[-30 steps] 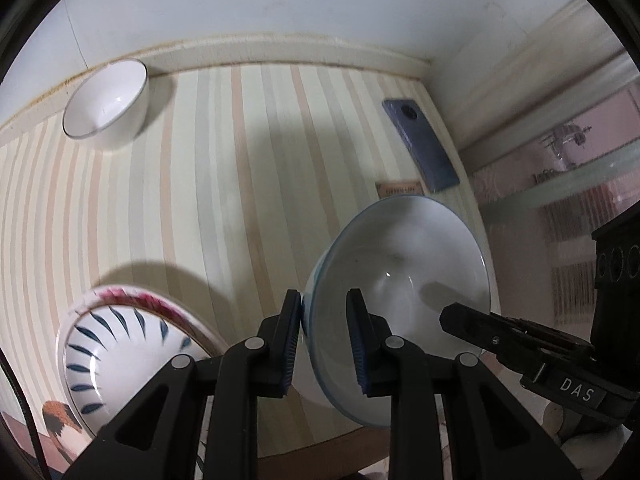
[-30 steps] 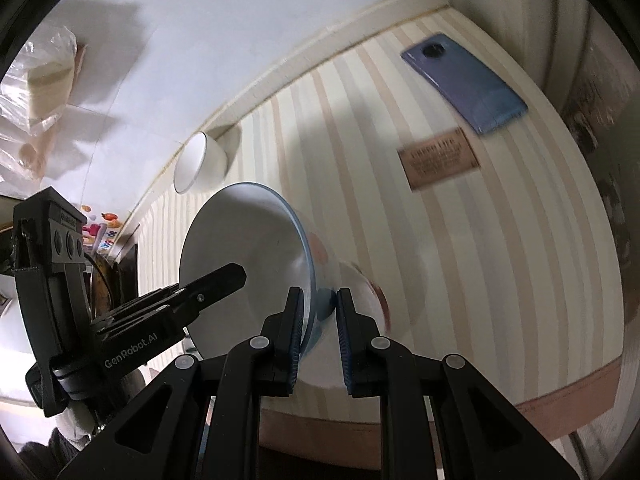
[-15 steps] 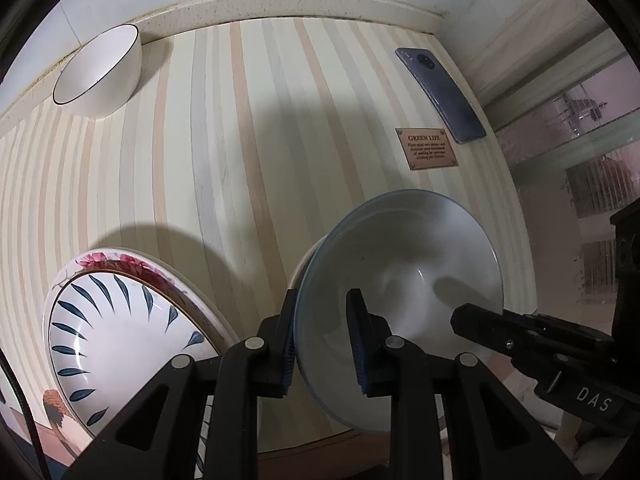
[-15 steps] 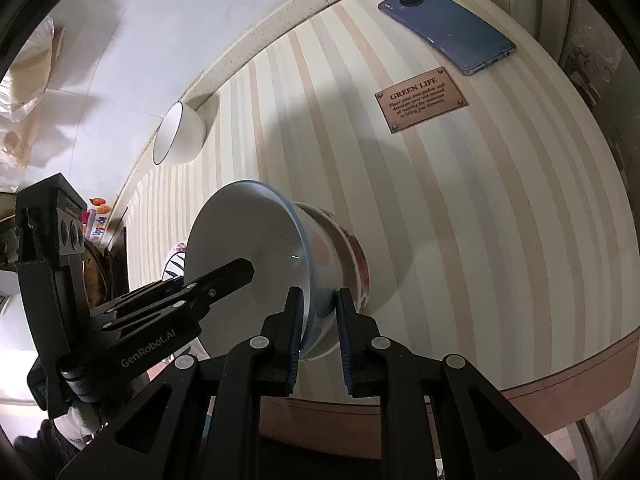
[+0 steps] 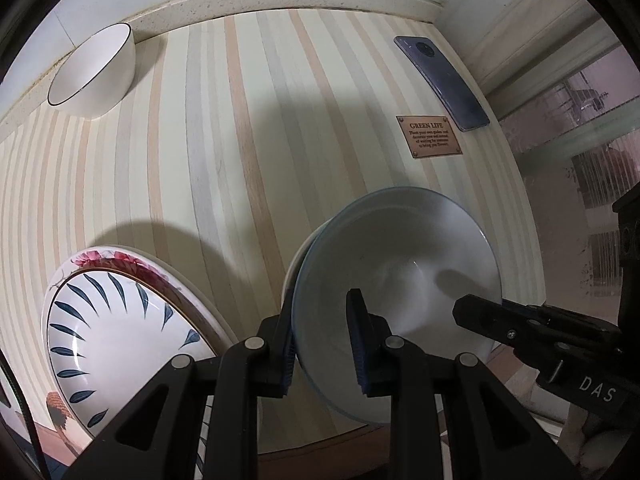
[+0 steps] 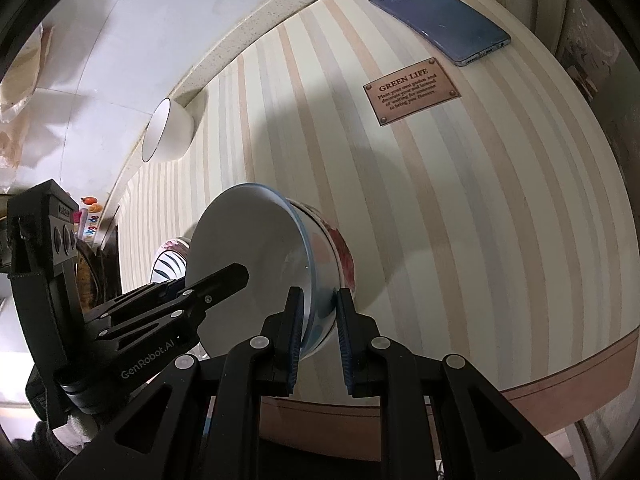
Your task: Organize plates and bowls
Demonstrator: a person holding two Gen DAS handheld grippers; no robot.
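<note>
On the striped tabletop [image 5: 248,152], near its front edge, sat a blue-rimmed white bowl [image 5: 400,272], seemingly nested in a second bowl with a red pattern [image 6: 344,256]; whether fully seated could not be told. Clamped on the near-left rim: the left gripper [image 5: 322,340], one pad inside, one outside. Pinched on the opposite rim in the same manner: the right gripper [image 6: 318,332]. Just left of the bowl, a plate with dark blue leaf strokes [image 5: 112,332], resting on a larger plate edged in pink flowers [image 5: 132,260]. Well beyond the bowl, against the back ledge, a small white bowl with a dark rim [image 5: 94,70]. Past the bowl, a brown "GREEN LIFE" plaque [image 5: 430,136] and, just behind that, a bluish phone [image 5: 442,82] lying face down.
</note>
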